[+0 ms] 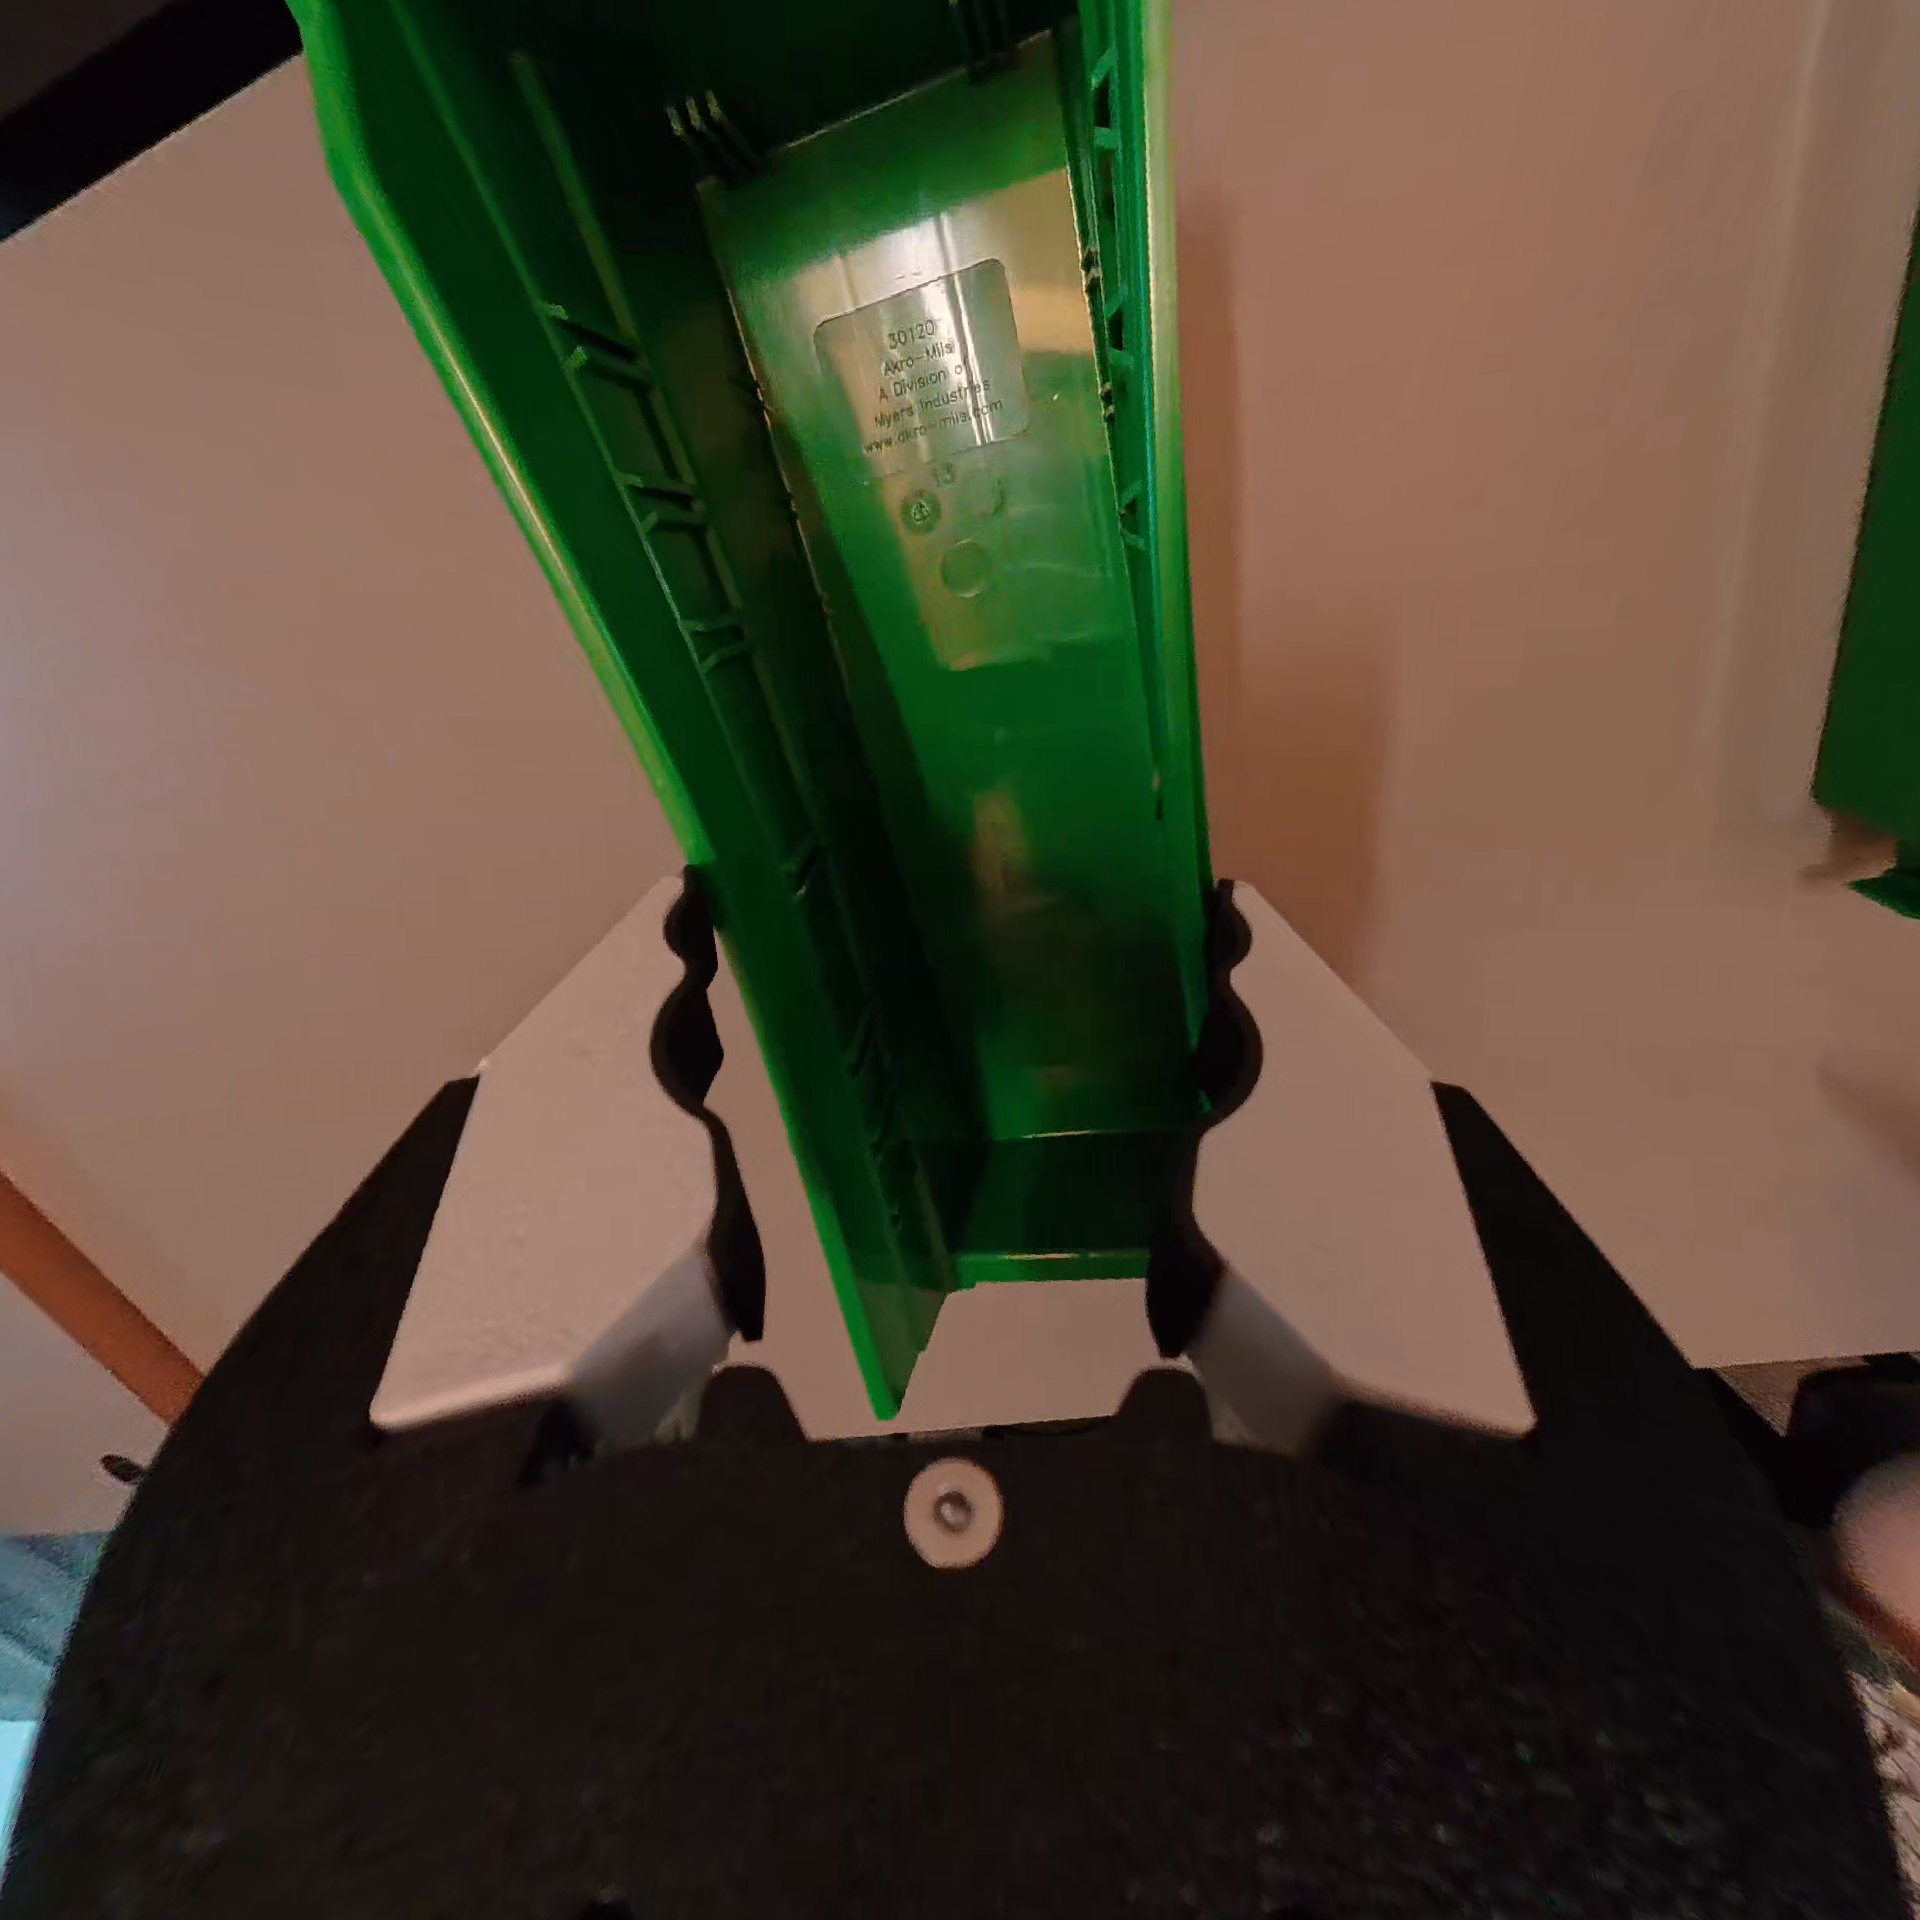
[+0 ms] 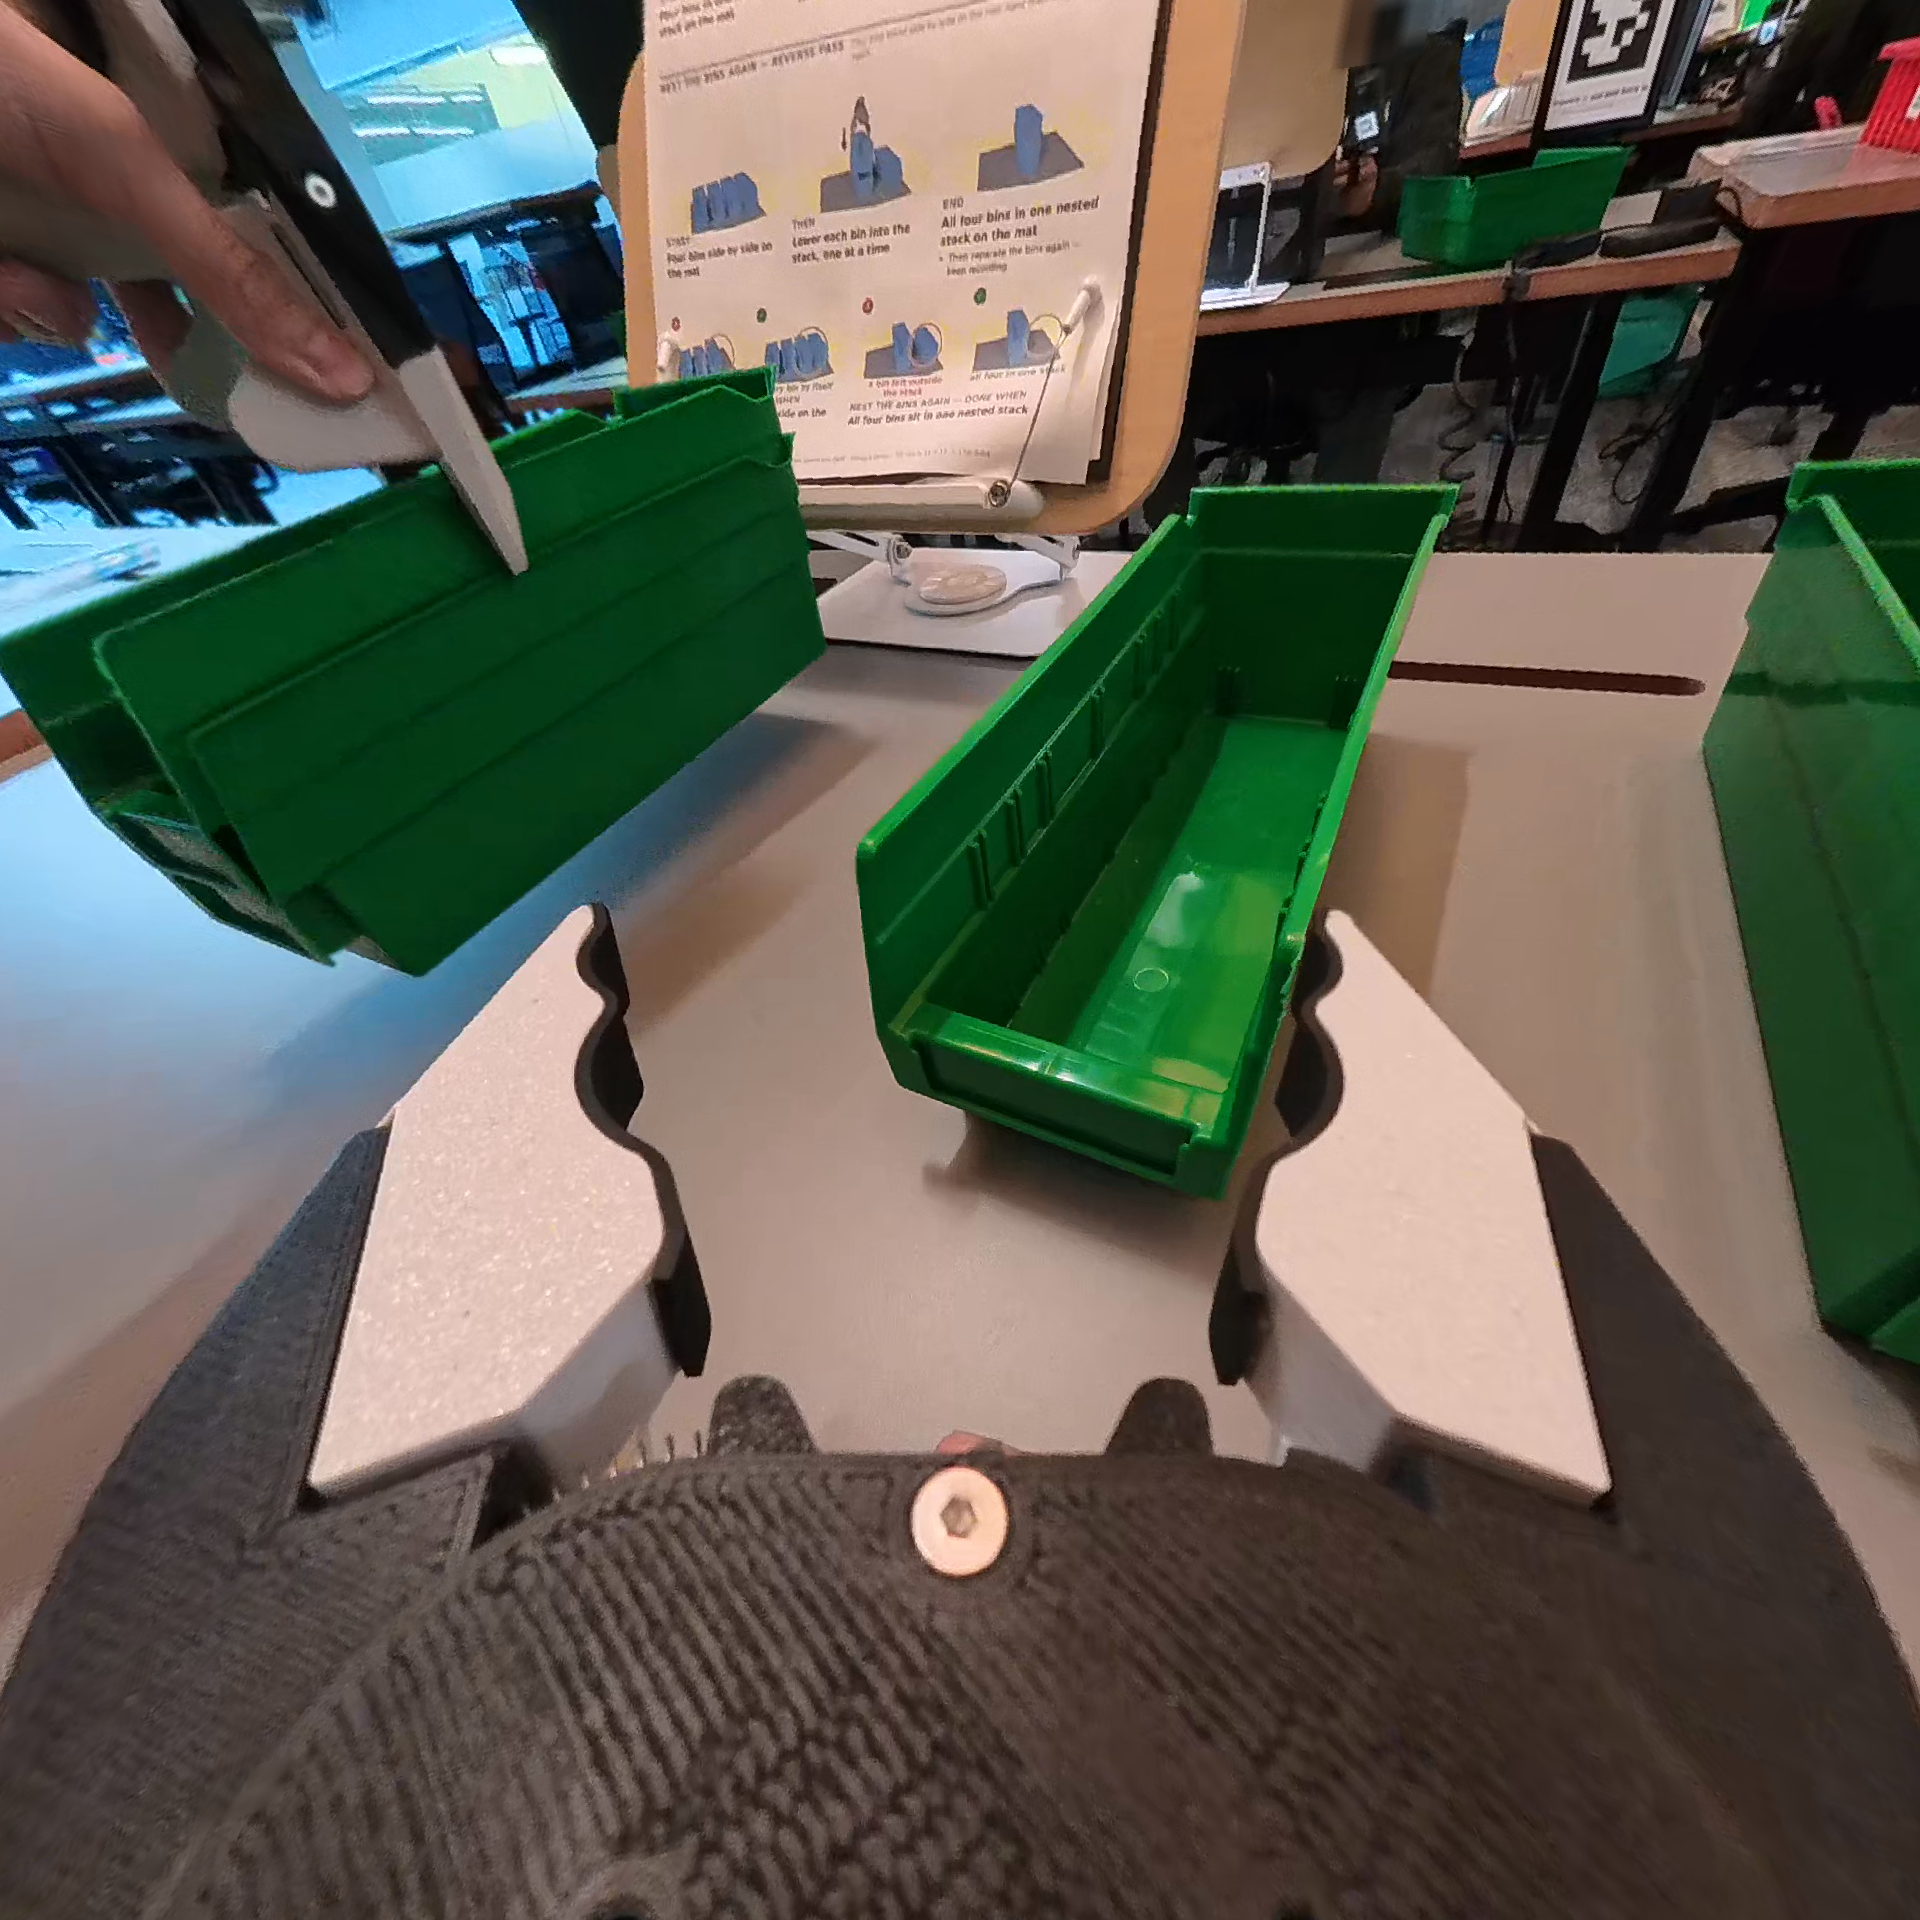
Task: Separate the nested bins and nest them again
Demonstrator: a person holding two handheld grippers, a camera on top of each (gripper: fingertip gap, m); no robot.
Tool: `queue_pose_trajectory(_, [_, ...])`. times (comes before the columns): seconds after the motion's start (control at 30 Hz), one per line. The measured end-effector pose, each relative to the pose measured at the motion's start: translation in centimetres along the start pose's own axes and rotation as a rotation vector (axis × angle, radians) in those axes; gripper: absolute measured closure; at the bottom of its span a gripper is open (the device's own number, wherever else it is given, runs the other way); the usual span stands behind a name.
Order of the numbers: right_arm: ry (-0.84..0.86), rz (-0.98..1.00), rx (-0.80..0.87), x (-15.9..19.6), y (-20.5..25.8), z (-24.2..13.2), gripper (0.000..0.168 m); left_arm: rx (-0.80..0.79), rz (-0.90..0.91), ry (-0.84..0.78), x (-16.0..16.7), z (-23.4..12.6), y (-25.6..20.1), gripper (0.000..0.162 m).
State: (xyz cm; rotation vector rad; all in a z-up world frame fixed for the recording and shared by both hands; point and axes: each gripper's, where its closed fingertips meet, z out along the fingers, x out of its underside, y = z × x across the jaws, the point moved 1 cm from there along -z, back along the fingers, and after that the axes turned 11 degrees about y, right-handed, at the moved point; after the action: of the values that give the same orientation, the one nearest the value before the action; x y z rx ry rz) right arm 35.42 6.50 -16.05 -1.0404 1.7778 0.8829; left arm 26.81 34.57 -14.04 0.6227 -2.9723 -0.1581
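Left gripper (image 1: 956, 1091) clamps nested green bins (image 1: 883, 623), lifted off table. Right gripper (image 2: 956, 1143) wide open, empty; single bin (image 2: 1143, 883) just ahead.

Free: bare surface (image 2: 935, 1278) between the right claw's fingers.
Obstacles: single bin (image 2: 1132, 883) at 12 o'clock; held stack (image 2: 436, 717) at 10; another bin (image 2: 1829, 914) at 3.

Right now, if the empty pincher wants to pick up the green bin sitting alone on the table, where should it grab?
Probably a long side wall near the low front end of the single bin, coming from above. The bin sits upright and open-topped, so one finger can slip inside and one outside the thin wall. The right gripper is open just before that front end. The table blocks any grip from below.
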Motion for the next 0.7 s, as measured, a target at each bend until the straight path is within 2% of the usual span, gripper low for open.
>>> queue_pose_trajectory(0.07, [0.000,-0.009,-0.001,-0.1,0.1,-0.1,0.042,-0.026,0.016,0.007,0.1,0.1,0.1,0.068])
queue_pose_trajectory(0.17, [-0.006,-0.013,-0.001,-0.2,0.2,-0.2,0.042,0.051,0.001,0.012,0.2,0.4,-0.6,0.067])
queue_pose_trajectory(0.3, [0.002,-0.012,-0.004,0.0,0.3,0.0,0.042,-0.008,0.013,0.019,0.2,1.3,-0.2,0.061])
queue_pose_trajectory(0.47, [0.005,-0.006,0.005,0.1,-0.1,0.0,0.042,0.074,-0.033,0.056,0.7,2.4,-0.7,0.054])
queue_pose_trajectory(0.63, [0.016,0.002,-0.002,0.5,-0.1,0.2,0.042,0.058,-0.022,0.060,0.9,2.9,-0.5,0.059])
queue_pose_trajectory(0.7, [0.020,-0.004,0.000,0.5,0.0,0.3,0.041,0.053,-0.020,0.057,0.9,2.9,-0.5,0.056])
